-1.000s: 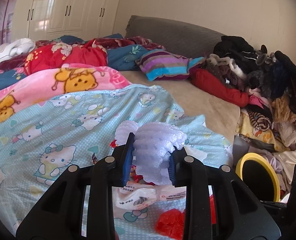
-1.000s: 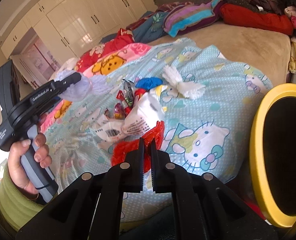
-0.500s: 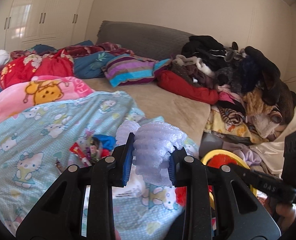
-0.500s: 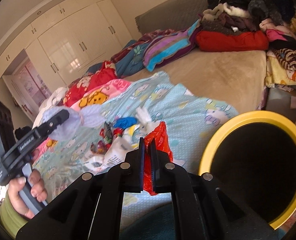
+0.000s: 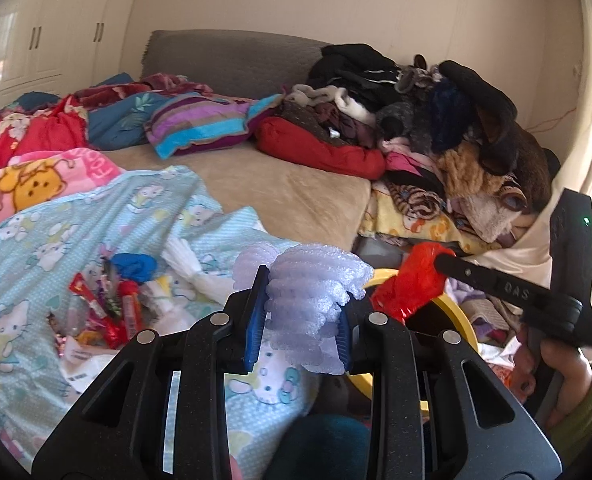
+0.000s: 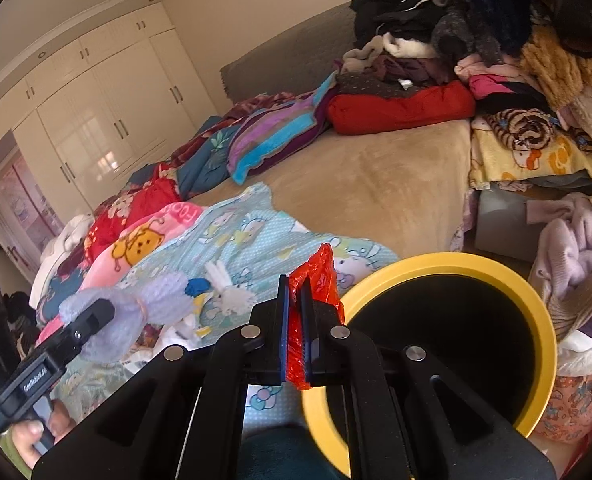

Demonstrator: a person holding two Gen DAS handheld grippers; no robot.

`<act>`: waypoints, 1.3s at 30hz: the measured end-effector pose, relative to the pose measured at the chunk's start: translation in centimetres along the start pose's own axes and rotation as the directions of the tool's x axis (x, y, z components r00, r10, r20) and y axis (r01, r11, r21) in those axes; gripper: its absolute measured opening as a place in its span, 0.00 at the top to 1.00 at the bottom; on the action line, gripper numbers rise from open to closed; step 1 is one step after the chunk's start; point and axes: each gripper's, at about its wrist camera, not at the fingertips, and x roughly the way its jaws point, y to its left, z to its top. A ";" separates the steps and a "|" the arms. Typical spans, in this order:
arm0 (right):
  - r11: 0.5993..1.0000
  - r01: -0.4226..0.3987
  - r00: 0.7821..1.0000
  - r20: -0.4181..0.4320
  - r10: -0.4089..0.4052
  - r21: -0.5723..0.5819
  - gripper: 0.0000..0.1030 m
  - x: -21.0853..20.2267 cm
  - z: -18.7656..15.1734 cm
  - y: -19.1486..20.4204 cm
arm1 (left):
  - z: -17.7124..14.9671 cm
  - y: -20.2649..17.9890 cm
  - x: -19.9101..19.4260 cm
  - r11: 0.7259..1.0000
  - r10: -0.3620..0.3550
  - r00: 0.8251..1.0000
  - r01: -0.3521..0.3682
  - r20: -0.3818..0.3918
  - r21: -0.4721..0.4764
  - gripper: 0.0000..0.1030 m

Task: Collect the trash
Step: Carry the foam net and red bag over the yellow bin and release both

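Note:
My left gripper (image 5: 300,320) is shut on a pale lilac foam net (image 5: 311,300), held above the bed's near edge. My right gripper (image 6: 294,316) is shut on a crumpled red plastic wrapper (image 6: 313,280), right beside the rim of a yellow bin (image 6: 543,320) with a black inside. In the left wrist view the red wrapper (image 5: 411,284) hangs over the yellow bin (image 5: 461,318). More trash lies on the light blue cat-print blanket (image 5: 36,240): red snack wrappers (image 5: 108,312), a blue scrap (image 5: 136,266), a white tissue wad (image 5: 188,268).
A heap of clothes (image 5: 435,120) fills the right side of the bed. Folded blankets and a striped pillow (image 5: 200,128) lie at the back. White wardrobes (image 6: 96,132) stand beyond the bed. A person's hand in a green sleeve (image 5: 575,384) holds the right gripper's handle.
Both grippers have swung right, away from the trash pile toward the yellow bin. The red wrapper has been lifted off the blanket and now hangs by the bin's rim.

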 end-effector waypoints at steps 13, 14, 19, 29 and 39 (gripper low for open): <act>0.992 0.110 0.993 0.030 -0.112 0.057 0.95 -1.6 0.6 -4.3 | -1.1 -4.2 1.6 0.992 -0.115 0.992 0.118 -0.050 0.053 0.78; 0.991 0.118 0.992 0.032 -0.120 0.061 0.95 -1.7 0.6 -4.7 | -1.2 -4.5 1.8 0.990 -0.124 0.991 0.127 -0.055 0.057 0.78; 0.986 0.142 0.989 0.028 -0.145 0.084 0.95 -2.0 0.7 -6.5 | -1.9 -6.4 2.8 0.980 -0.174 0.981 0.181 -0.081 0.083 0.78; 0.973 0.197 0.980 0.010 -0.200 0.118 0.95 -2.2 0.4 -9.1 | -3.4 -9.8 6.1 0.959 -0.234 0.959 0.254 -0.157 0.125 0.77; 0.963 0.210 0.978 -0.056 -0.203 0.168 0.83 -1.1 -0.5 -11.2 | -4.9 -10.8 9.6 0.954 -0.253 0.943 0.280 -0.215 0.108 0.47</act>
